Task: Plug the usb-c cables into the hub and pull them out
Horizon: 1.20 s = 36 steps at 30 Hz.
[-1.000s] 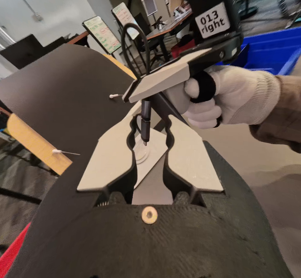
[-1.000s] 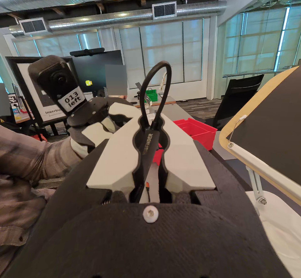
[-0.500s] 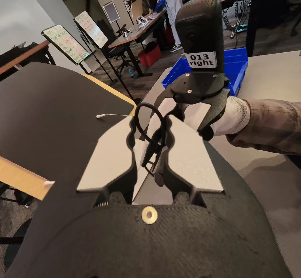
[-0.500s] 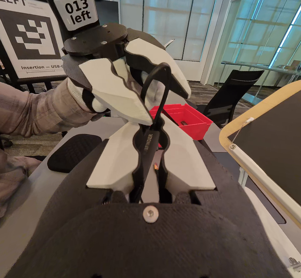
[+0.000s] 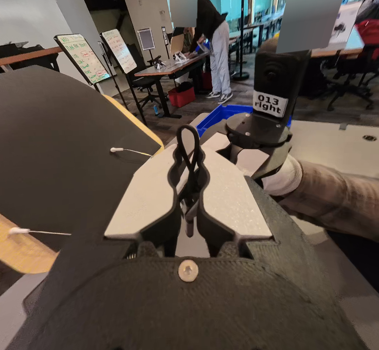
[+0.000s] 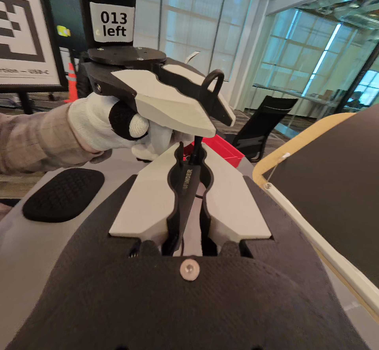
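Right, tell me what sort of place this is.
Most likely an open-plan office or lab workspace: whiteboards on stands, long desks with office chairs, big glass partition walls, and coloured parts bins such as the red bin.

Left gripper [image 5: 188, 176], jaws narrowed on a looped black cable [image 5: 187, 155]. Right gripper [image 5: 246, 155] just behind, above the grey worktop [image 5: 328, 147].

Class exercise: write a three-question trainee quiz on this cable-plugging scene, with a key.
1. True or false: the right gripper is empty.
2. The person's glove is: A white, B blue, C yellow.
3. Fill in: above the left gripper, the black cable forms a ____.
Key: 1 false, it is shut on the dark hub; 2 A; 3 loop.
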Tool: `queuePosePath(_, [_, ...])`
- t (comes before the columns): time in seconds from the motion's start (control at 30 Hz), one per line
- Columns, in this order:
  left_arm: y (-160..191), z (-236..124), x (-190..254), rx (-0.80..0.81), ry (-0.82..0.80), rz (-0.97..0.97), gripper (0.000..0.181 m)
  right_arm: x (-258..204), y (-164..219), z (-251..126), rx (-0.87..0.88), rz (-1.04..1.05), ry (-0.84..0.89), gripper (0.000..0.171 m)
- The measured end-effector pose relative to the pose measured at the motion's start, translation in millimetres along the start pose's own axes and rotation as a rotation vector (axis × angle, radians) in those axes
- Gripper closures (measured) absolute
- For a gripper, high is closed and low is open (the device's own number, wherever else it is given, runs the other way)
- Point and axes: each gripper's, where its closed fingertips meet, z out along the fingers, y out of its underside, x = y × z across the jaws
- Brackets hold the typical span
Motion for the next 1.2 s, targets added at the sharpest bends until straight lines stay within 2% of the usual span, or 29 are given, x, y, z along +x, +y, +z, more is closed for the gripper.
queuePosePath(0.17, [-1, 0, -8, 0.075, 0.015, -0.092, 0.171, 11, 0, 2, -0.072, -0.114, 0.138, 0.161])
queuePosePath(0.27, [-4, -3, -18, 0.103, -0.018, -0.105, 0.172, 20, -3, -4, -0.125, -0.16, 0.23, 0.146])
queuePosePath(0.5, [-9, -4, -29, 0.099, -0.102, -0.07, 0.172, 28, -14, -7, -0.224, -0.25, 0.422, 0.151])
queuePosePath(0.53, [-8, -2, -25, 0.085, -0.085, -0.061, 0.172, 25, -14, -6, -0.223, -0.23, 0.413, 0.158])
queuePosePath(0.6, [-11, -4, -18, 0.07, -0.037, -0.037, 0.172, 19, -18, -5, -0.172, -0.168, 0.328, 0.159])
queuePosePath(0.7, [-15, -11, 5, 0.025, 0.163, -0.005, 0.172, 1, -33, -18, -0.043, -0.001, 0.077, 0.153])
queuePosePath(0.77, [-15, -14, 18, -0.018, 0.278, 0.005, 0.172, 0, -34, -28, -0.033, -0.019, 0.031, 0.137])
queuePosePath(1.0, [-14, -18, 48, -0.062, 0.57, -0.029, 0.172, -19, -31, -27, 0.031, 0.036, -0.163, 0.128])
queuePosePath(1.07, [-14, -17, 49, -0.063, 0.594, -0.037, 0.172, -25, -30, -29, 0.06, 0.035, -0.222, 0.143])
queuePosePath(1.2, [-14, -17, 59, -0.083, 0.656, -0.015, 0.171, -29, -29, -29, 0.114, 0.064, -0.286, 0.15])
